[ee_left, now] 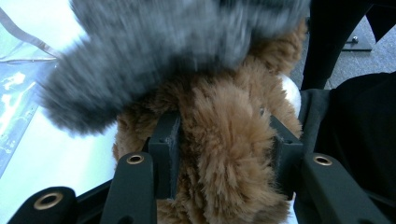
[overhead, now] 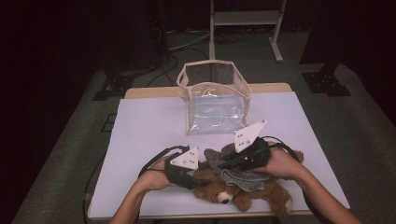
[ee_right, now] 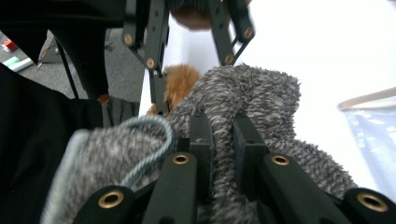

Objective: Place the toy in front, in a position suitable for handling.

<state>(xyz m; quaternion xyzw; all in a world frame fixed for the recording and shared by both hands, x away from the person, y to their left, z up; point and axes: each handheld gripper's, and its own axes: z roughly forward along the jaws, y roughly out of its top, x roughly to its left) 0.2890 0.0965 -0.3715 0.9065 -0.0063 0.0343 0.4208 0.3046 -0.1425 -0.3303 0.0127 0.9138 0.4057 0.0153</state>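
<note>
Right now the left gripper [overhead: 201, 178] has its two black jaws pressed into the brown teddy bear [overhead: 243, 193], one pad on either side of a thick fold of its fur; the gripper's own view shows the plush bulging between the pads [ee_left: 169, 154]. The bear lies on its back along the near edge of the white table top [overhead: 140, 135], directly ahead of that gripper and stretching away toward the right hand. Its fur is shaggy and caramel brown, with a paler muzzle and a dark nose turned toward the table's near edge.

Over the bear, the right gripper [overhead: 224, 164] is clamped narrowly on a grey marled knit garment [overhead: 243, 177], a fuzzy little piece with a pale blue-grey ribbed edge. A ridge of the knit is pinched tight between its jaws, and the rest drapes down on both sides of them onto the bear's chest. The two grippers are close together, the left one just beyond the right one's jaws.

Further ahead of both grippers, well apart from them, stands a clear plastic bag [overhead: 215, 107] with beige trim, upright and open at the top.

Counted: one bear, one knit garment, one bag, two grippers.
</note>
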